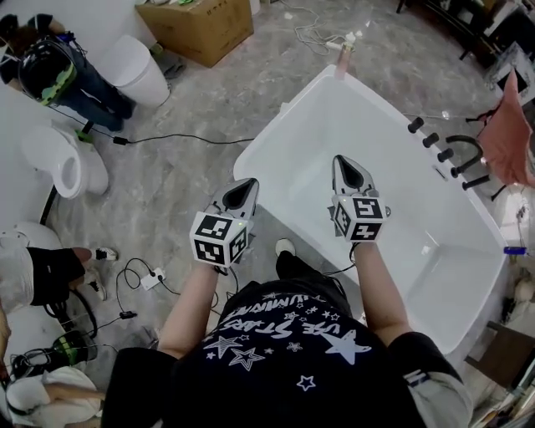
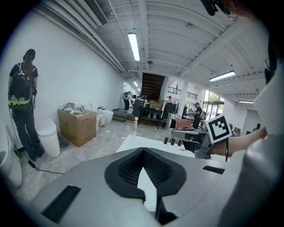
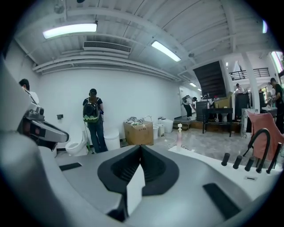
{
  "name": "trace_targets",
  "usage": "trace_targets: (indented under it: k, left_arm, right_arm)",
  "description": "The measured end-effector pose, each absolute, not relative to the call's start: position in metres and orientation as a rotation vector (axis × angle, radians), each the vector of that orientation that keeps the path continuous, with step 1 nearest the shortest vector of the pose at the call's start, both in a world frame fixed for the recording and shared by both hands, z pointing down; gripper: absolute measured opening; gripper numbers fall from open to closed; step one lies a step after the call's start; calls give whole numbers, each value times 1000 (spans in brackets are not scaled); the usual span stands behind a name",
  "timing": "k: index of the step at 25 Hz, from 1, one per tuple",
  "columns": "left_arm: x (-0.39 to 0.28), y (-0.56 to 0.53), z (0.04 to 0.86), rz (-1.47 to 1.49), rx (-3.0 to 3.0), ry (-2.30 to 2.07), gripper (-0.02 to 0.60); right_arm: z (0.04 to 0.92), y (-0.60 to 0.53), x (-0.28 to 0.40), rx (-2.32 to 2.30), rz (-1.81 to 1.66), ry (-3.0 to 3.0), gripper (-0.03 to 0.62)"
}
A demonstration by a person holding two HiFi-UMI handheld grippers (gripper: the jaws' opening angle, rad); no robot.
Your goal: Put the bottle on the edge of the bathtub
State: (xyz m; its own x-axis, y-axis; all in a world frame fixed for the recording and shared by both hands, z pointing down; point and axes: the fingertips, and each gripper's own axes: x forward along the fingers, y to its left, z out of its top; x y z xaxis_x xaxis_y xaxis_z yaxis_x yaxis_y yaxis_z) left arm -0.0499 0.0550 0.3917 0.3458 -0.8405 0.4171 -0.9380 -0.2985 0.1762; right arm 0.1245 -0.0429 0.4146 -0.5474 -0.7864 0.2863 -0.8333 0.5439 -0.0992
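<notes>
A pink pump bottle (image 1: 344, 52) stands upright on the far corner of the white bathtub's rim (image 1: 276, 134); it also shows as a small bottle (image 2: 135, 127) in the left gripper view and as a bottle (image 3: 179, 134) in the right gripper view. My left gripper (image 1: 242, 191) hovers beside the tub's near left rim, shut with nothing in it. My right gripper (image 1: 349, 171) hangs over the tub's basin, likewise shut and empty. Both point toward the bottle, well short of it. In their own views the left jaws (image 2: 142, 150) and the right jaws (image 3: 141, 146) meet at the tips.
Black faucet handles and a spout (image 1: 443, 155) line the tub's right rim, near a pink cloth (image 1: 510, 134). A cardboard box (image 1: 196, 25), a white bin (image 1: 138, 71), a toilet (image 1: 71, 163) and floor cables (image 1: 167, 138) lie left. A person with a backpack (image 1: 50, 67) stands far left.
</notes>
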Motion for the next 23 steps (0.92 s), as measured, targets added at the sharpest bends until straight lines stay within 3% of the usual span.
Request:
trace_targets:
  k: [23]
  left_arm:
    - [-67,218,383,253,2203,-1607,14]
  right_arm:
    - [393,129,94,1279,259,-2598,15]
